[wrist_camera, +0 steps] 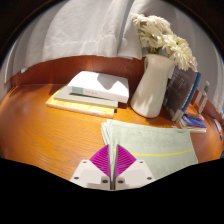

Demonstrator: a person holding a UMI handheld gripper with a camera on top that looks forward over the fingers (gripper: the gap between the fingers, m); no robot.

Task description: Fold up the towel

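Note:
A pale green towel [155, 145] with thin yellow stripes lies on the round wooden table [40, 125], just ahead and to the right of my fingers. My gripper [113, 163] is low over the table at the towel's near left edge. Its magenta pads [101, 160] are closed together with a thin fold of the towel's edge pinched between them. The cloth rises slightly from the pads and runs away towards the vase. The towel's part under the fingers is hidden.
A white vase [150, 85] with white flowers [165, 40] stands just beyond the towel. A stack of books [95, 92] lies to its left. Upright books [185, 92] and a blue book [195, 122] sit to the right. A white curtain [80, 30] hangs behind the table.

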